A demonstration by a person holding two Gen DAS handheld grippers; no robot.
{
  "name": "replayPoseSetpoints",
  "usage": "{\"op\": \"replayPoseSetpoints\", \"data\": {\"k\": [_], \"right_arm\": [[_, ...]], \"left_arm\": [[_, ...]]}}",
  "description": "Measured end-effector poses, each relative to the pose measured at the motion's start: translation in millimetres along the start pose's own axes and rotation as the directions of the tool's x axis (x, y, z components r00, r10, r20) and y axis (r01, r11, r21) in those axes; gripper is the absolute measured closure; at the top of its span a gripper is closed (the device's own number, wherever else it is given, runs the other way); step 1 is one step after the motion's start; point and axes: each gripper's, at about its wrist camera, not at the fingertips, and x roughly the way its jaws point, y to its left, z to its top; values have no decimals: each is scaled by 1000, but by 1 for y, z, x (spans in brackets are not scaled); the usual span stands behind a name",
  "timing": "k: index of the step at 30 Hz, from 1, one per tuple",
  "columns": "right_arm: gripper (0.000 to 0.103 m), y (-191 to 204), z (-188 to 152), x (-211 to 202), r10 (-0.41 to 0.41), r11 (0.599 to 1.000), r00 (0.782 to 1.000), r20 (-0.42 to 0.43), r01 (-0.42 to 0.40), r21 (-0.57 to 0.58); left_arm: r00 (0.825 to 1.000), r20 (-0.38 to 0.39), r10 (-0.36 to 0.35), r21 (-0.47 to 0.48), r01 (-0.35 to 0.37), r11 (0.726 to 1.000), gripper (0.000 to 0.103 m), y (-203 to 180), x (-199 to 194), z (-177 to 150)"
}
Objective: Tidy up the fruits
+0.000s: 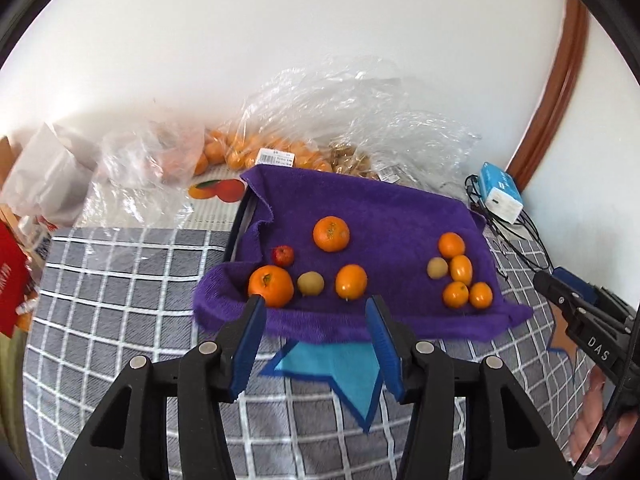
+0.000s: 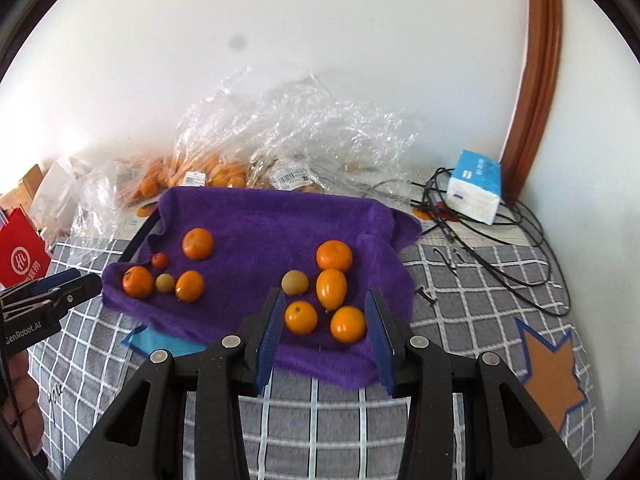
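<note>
A purple towel (image 1: 384, 216) (image 2: 272, 224) lies over a tray and carries two groups of fruit. The left group has large oranges (image 1: 271, 286) (image 1: 331, 233) (image 1: 351, 281), a small red fruit (image 1: 283, 255) and a brownish round fruit (image 1: 310, 283). The right group (image 2: 332, 288) has several small oranges (image 2: 347, 323) (image 2: 301, 317) and a brownish fruit (image 2: 295, 282). My left gripper (image 1: 316, 306) is open and empty at the towel's near edge, before the left group. My right gripper (image 2: 325, 300) is open and empty, its fingers flanking the two nearest small oranges.
Clear plastic bags of oranges (image 1: 280, 152) (image 2: 216, 172) lie behind the towel by the wall. A blue-white box (image 2: 476, 186) and black cables (image 2: 520, 248) sit at the right. A red bag (image 2: 22, 252) stands at the left. The checked cloth (image 1: 120, 300) carries star patches (image 2: 554, 372).
</note>
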Motion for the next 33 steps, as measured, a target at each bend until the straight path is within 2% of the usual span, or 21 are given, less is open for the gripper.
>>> {"op": "replayPoseSetpoints", "data": {"k": [3,6,11,12,14,17,21,24,33], "right_arm": [[62,2,-14,-27,-5,1000,1000,15,5,14],[62,1,-29,-51,-9,999,1000,21,8,34],[60,-2,-53,-77,-30,999,999,33,28,47],[49,-3,-58,-82,-23,998,999,35,21,54],[34,-4,-68,-93,-7,998,999,48,4,67],[24,-3,-80,-111,-12,998,997,80,7,60],[14,-3,-89,-127,-36,998,994,104,31,49],[14,-3,-93,-135,-35,999,995,98,31,42],[13,-11,-96,-150,-68,996,991,118,61,59]], "left_arm": [[1000,28,1,0,-1,1000,53,-1,-25,-14],[998,67,6,-6,-6,1000,47,-5,-49,-28],[992,120,36,34,-40,999,47,-16,-81,-49],[991,129,37,35,-42,998,46,-17,-87,-53],[990,138,34,35,-40,999,37,-19,-95,-59],[987,159,33,40,-40,998,29,-22,-109,-68],[983,176,46,53,-56,997,25,-29,-122,-75],[979,191,66,55,-78,995,17,-32,-128,-78],[976,200,89,42,-99,994,15,-34,-137,-82]]}}
